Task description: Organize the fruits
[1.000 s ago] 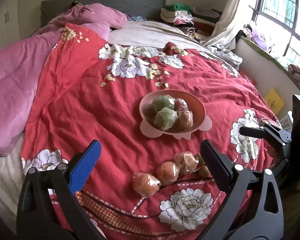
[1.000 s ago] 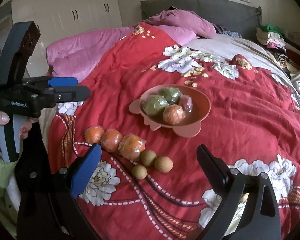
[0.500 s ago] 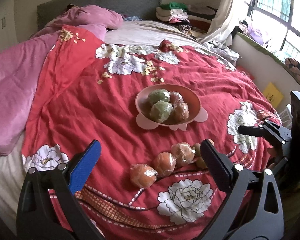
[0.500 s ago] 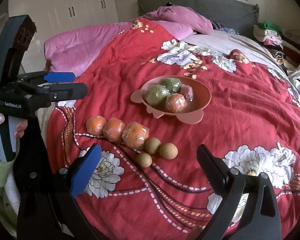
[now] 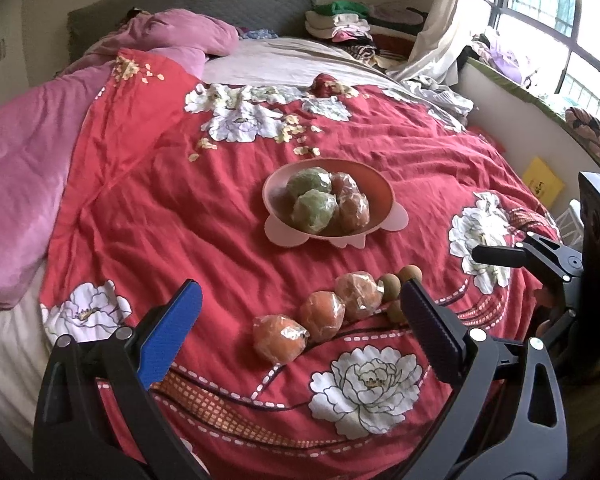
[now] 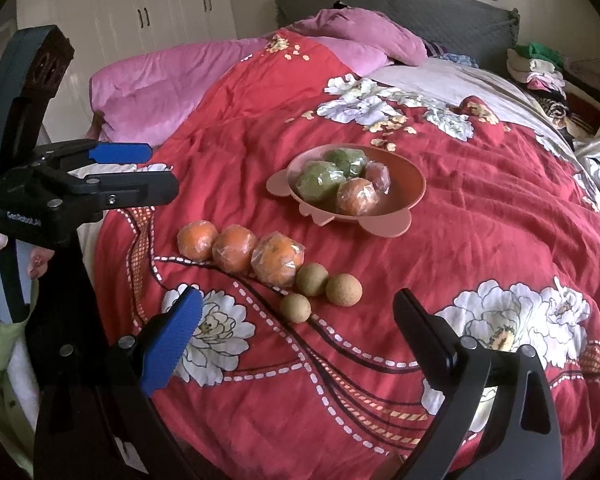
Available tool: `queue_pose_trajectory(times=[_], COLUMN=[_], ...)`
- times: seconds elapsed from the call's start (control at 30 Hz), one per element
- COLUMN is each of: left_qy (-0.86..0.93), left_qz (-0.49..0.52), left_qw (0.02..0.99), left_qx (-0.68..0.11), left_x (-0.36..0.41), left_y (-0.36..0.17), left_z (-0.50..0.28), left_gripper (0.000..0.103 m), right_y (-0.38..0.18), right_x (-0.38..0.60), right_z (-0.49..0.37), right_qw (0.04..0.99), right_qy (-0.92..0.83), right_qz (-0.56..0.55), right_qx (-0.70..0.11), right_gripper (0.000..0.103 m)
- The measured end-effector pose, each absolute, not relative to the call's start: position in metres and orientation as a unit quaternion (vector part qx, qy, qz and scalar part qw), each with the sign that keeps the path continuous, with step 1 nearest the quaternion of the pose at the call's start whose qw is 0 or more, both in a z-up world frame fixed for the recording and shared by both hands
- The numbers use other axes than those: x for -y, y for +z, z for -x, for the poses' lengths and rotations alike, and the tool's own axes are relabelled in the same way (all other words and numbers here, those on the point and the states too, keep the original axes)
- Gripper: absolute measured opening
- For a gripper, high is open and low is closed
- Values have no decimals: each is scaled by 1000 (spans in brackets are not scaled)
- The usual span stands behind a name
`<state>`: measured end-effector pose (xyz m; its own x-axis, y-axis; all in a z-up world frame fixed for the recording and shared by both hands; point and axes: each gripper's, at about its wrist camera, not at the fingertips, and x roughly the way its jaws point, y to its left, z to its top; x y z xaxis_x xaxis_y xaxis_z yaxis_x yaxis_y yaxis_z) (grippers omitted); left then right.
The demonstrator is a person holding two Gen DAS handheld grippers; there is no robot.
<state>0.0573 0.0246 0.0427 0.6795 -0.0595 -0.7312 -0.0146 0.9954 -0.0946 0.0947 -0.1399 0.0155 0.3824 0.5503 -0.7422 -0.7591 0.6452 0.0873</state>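
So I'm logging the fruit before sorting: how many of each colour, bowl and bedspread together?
Orange, wrapped: 5 (3 on the bedspread, 2 in the bowl)
Green, wrapped: 2, in the bowl
Small brown: 3, on the bedspread
Total: 10

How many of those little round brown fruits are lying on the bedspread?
3, clustered right of the wrapped oranges: one touching the last orange, one beside it, one nearer the camera. None seems hidden.

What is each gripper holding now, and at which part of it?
Nothing is held. The left gripper and the right gripper both stand open and empty above the red bedspread; the wrapped oranges lie untouched.
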Motion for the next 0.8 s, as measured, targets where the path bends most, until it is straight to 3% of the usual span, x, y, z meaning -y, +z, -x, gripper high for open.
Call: queue_pose_trajectory(times=[0.8], left_qy=[-39], left_qz=[-12], left_qw=[896], left_qx=[-441], left_x=[-14], left_y=[15], left_z=[-65], left_gripper=[93], right_y=[-5], right_x=[137], right_z=[-90], right_qw=[811], right_qy=[388], right_qz=[151], right_qx=[-410], right_gripper=[95])
